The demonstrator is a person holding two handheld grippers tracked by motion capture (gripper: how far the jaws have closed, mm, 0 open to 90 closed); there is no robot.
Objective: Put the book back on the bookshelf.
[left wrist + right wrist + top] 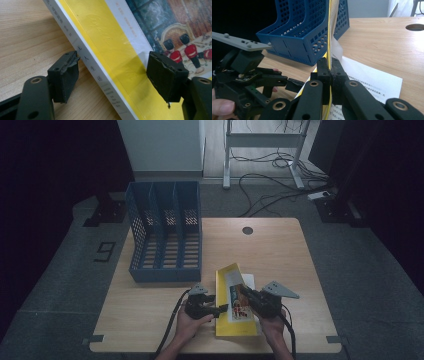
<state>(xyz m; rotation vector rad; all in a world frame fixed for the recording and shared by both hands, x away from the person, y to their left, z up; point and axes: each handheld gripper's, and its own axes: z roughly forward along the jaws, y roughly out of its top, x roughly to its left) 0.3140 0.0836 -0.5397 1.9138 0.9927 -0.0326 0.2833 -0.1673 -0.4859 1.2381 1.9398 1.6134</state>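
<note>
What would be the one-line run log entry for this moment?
right claw: shut on book cover | left claw: open around book spine | file rack: behind

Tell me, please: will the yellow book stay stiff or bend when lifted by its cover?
Probably floppy: the cover pinched by the right tongs is thin and curves. The glossy yellow book may slip. Its white spine looks slim, so likely light.

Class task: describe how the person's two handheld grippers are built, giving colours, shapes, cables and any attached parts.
Left gripper and right gripper are black, each with two flat-armed jaws tipped by blocky pads, brass-coloured pivot rivets, a grey three-cornered plate on top and a trailing black cable.
</note>
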